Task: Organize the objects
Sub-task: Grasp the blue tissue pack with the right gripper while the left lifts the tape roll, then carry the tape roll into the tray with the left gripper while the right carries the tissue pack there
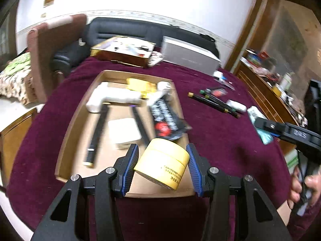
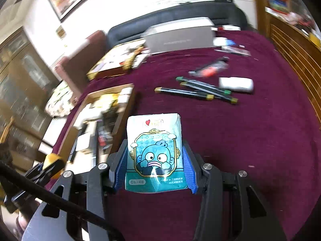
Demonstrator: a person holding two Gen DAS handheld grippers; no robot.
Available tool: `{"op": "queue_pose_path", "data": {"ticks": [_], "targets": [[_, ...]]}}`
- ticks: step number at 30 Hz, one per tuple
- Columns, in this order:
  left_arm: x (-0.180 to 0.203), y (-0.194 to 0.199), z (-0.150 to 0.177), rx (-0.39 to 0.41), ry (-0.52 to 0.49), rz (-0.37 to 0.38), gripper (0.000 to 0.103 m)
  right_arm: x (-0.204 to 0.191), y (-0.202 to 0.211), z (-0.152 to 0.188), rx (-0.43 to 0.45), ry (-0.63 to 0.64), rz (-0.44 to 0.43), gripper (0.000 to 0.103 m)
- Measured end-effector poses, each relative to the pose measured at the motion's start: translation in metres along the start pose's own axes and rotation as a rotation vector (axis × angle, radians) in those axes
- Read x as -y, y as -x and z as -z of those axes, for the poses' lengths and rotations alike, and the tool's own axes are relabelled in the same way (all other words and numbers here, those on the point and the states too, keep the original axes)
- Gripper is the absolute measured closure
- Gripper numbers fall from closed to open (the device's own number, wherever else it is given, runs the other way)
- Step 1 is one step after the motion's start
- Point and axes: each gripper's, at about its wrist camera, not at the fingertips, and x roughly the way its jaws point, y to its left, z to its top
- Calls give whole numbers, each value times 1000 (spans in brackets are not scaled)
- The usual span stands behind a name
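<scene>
Left gripper fingers clamp the yellow jar, tilted, directly above the cardboard tray's near edge — right gripper fingers hold the tissue pack, tray lying leftward.

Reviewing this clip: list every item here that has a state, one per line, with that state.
Left gripper: shut on the yellow jar, above the tray's near end.
Yellow jar: tilted, lid on.
Right gripper: shut on the tissue pack.
Tissue pack: sealed, upright between the fingers.
Cardboard tray: open, partly filled.
Marker pens: capped, lying on the cloth.
</scene>
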Motion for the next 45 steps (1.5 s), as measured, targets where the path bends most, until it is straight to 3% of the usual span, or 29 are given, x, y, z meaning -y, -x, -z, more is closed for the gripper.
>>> {"op": "queue_pose_path", "data": {"ticks": [7, 15, 26, 33, 41, 45], "targets": [[-42, -13, 4, -20, 33, -77, 60, -59, -31, 7, -66, 82, -93, 55], [-59, -39, 5, -76, 12, -116, 60, -106, -83, 26, -194, 119, -172, 55], [-81, -59, 8, -138, 29, -132, 60, -136, -120, 50, -285, 163, -214, 55], [-84, -61, 7, -137, 16, -148, 60, -140, -127, 55, -298, 167, -203, 55], [-84, -62, 7, -128, -14, -188, 60, -146, -129, 55, -255, 207, -149, 55], [-88, -60, 6, -125, 21, -166, 60, -148, -131, 56, -236, 219, -140, 55]]}}
